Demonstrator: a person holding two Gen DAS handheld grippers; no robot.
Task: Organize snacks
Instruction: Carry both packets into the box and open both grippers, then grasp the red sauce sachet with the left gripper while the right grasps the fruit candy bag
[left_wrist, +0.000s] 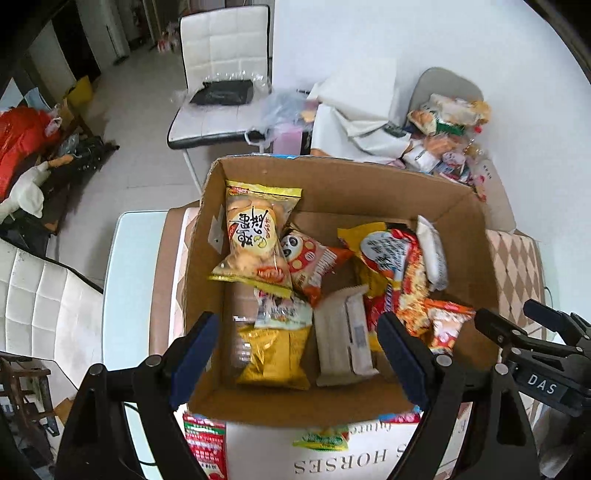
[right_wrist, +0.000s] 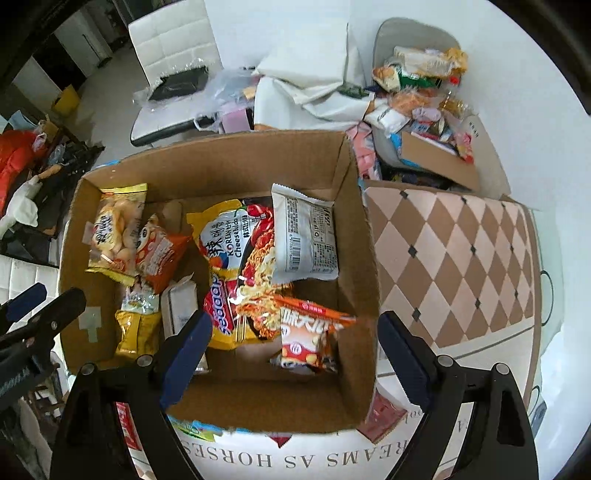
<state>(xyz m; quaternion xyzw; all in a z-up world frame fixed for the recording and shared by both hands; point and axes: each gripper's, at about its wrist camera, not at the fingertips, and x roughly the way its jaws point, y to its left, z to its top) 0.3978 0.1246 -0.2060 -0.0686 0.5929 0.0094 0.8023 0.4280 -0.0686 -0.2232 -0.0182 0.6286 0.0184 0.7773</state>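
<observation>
Snacks fill the open cardboard box (left_wrist: 334, 184) that stands on the counter (left_wrist: 129, 280), and both grippers hang above it, pointing steeply down. The left gripper (left_wrist: 299, 363) has its blue-padded fingers (left_wrist: 194, 354) spread wide with nothing between them; below the gap lie a yellow crinkled bag (left_wrist: 273, 356) and a beige wrapped bar (left_wrist: 343, 338). The right gripper (right_wrist: 293, 360) is likewise spread and empty, its fingers (right_wrist: 184, 354) straddling the near right part of the box, over a small orange packet (right_wrist: 308, 338) that lies on the box floor.

Inside the box, a yellow bag of round crackers (left_wrist: 255, 238) leans against the far left wall, and an orange packet with a panda face (left_wrist: 312, 264) rests against its right side. To the right, a yellow and red pack of Korean cheese noodles (right_wrist: 240, 262) lies flat, with a white pouch (right_wrist: 306, 236) propped upright on its far right edge, close to the box's right wall.

The box sits on a printed cloth or bag with the lettering "HORSES" (right_wrist: 255, 459), and flat packets poke out from under its near edge. Right of the box the counter carries a diamond-patterned mat (right_wrist: 450, 266). Beyond it a grey chair (right_wrist: 410, 40) holds a heap of further snack bags (right_wrist: 421, 74), and a white chair (left_wrist: 221, 70) stands behind on the left with a black item on its seat.
</observation>
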